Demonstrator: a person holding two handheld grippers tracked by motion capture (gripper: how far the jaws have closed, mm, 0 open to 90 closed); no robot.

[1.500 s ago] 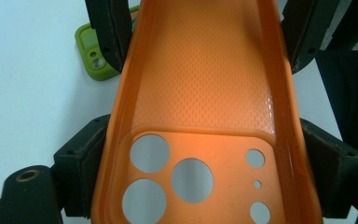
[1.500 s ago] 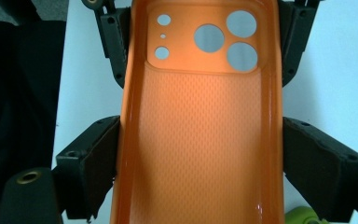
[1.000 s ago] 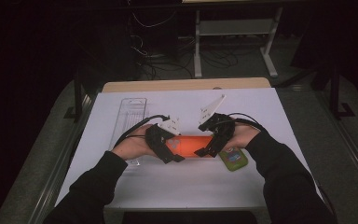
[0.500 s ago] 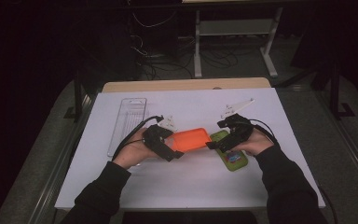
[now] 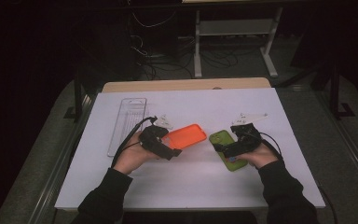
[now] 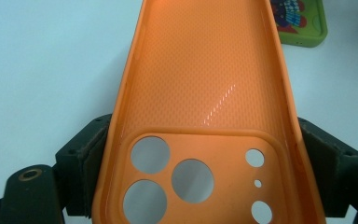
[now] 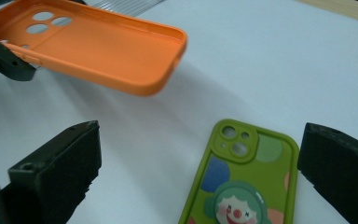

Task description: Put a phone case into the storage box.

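White desk, dark room behind | left gripper (image 5: pixel 164 144) clamps orange phone case (image 5: pixel 185 136) across its camera end, mid-desk | light, bendy shell (grip both side walls) | right gripper (image 7: pixel 200 163) open over green phone (image 5: pixel 227 148).

The high view looks forward and down from above the person's side of the white table (image 5: pixel 261 107), far enough off to take in both forearms. The left gripper view rides close behind its own fingers (image 6: pixel 81 154) and looks along the orange phone case (image 6: pixel 205 93) pinched between them, with a corner of the green phone (image 6: pixel 303 23) beyond the tips. The right gripper view sits just as near and low, its fingers (image 7: pixel 60 163) spread to either side of that green phone (image 7: pixel 242 182), with the orange phone case (image 7: pixel 98 46) farther off; all three views share these two things.
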